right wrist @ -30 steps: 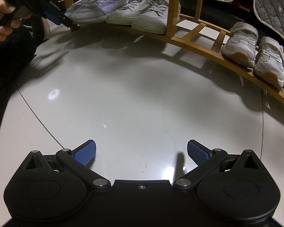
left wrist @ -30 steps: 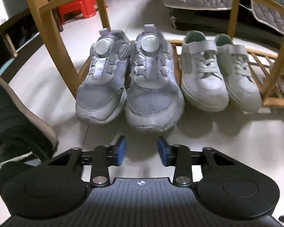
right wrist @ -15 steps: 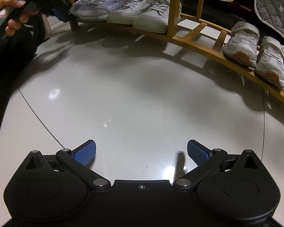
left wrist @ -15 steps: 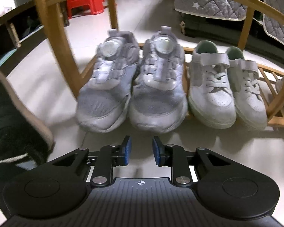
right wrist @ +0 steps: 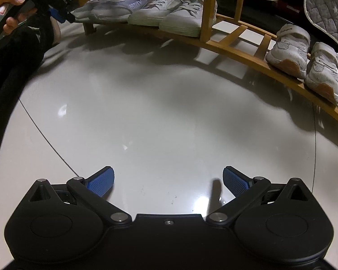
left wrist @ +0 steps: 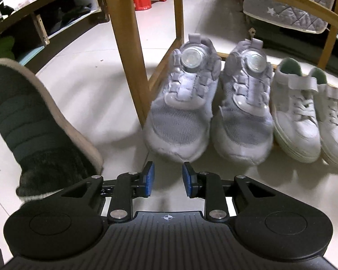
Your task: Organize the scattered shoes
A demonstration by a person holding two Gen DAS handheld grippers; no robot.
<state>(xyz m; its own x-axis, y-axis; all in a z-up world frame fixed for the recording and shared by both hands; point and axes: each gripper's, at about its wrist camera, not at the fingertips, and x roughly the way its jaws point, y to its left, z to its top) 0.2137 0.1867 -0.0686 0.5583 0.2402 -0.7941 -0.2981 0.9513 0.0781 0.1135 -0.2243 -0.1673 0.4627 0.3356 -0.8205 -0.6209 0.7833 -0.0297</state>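
Left wrist view — two grey sneakers [left wrist: 209, 112], two white sneakers [left wrist: 308, 117].

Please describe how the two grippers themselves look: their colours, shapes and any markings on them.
Both the left gripper and the right gripper have a matte black body with two rounded lobes, black linkage arms joined by silver rivets, and blue textured pads on the fingers. The left one has a ribbed top with a small white crosshair mark.

The right gripper [right wrist: 168, 181] hangs over bare floor [right wrist: 169, 117], jaws spread wide, nothing between them. Shoes line the wooden rack [right wrist: 243, 54]. The left gripper [right wrist: 59, 14] points at the lavender pair [right wrist: 115, 6].
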